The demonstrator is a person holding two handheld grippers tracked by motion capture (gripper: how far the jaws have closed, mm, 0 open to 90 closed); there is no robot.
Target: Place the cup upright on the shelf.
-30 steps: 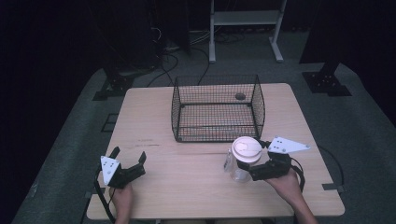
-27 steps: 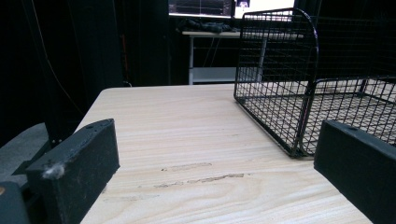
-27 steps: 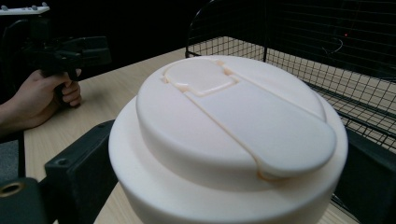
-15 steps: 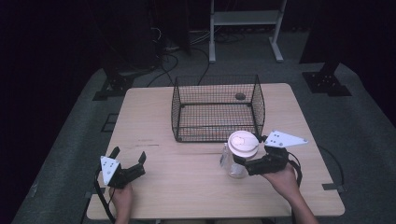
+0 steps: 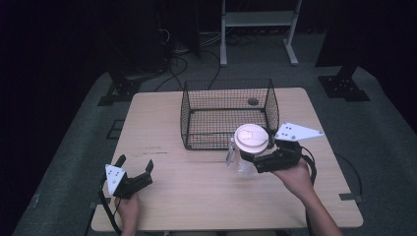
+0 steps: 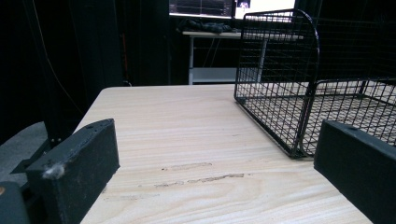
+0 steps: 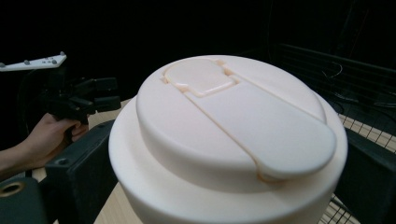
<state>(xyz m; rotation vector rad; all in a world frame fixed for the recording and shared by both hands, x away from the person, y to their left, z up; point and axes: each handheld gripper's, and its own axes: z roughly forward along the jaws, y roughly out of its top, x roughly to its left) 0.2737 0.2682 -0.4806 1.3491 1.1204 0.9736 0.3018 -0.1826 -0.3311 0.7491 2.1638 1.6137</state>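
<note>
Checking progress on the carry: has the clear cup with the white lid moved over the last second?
Yes. The clear cup with the white lid, held in the right gripper, has moved up and closer to the black wire basket, now overlapping its front rim.

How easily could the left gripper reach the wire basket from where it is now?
Probably yes: the left gripper is open and holds nothing, and bare table lies between it and the wire basket.

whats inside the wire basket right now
The wire basket looks empty: through its mesh floor the wooden table shows, with one small dark round spot near the far side. The lidded cup in the right gripper covers its near right corner.
</note>
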